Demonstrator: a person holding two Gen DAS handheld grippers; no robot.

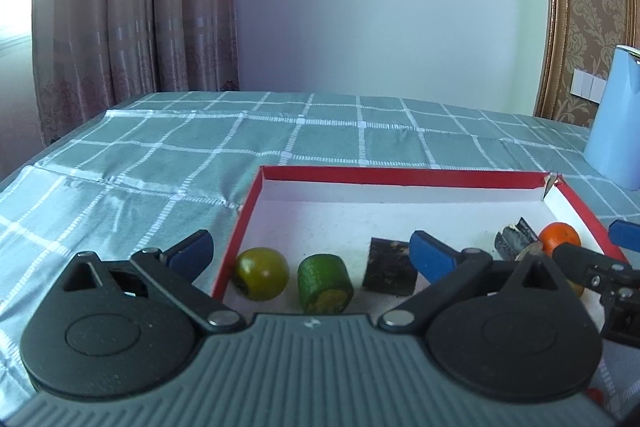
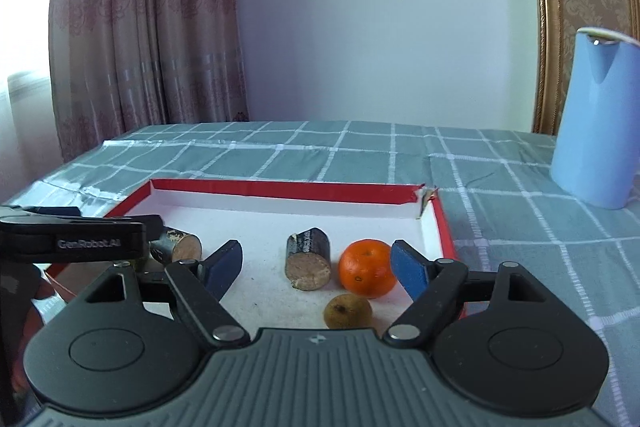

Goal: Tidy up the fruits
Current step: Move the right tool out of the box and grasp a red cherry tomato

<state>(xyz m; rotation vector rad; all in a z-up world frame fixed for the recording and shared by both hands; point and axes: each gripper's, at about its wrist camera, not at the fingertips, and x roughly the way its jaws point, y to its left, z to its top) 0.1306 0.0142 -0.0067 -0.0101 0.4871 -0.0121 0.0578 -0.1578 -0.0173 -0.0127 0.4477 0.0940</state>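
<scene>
Red-rimmed box (image 2: 440, 223), orange (image 2: 366, 267) between right gripper (image 2: 316, 263) fingers

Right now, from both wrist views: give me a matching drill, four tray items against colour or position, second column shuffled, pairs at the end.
Things:
1. mandarin
2. cut cylinder
3. round fruit
4. jug

Descriptions:
A. pale blue, standing on the tablecloth outside the tray
B. olive-green, nearest the tray's left wall
C. orange, just ahead of the right hand-held gripper
D. bright green skin, yellowish cut face

Pairs: 1-C, 2-D, 3-B, 4-A
</scene>
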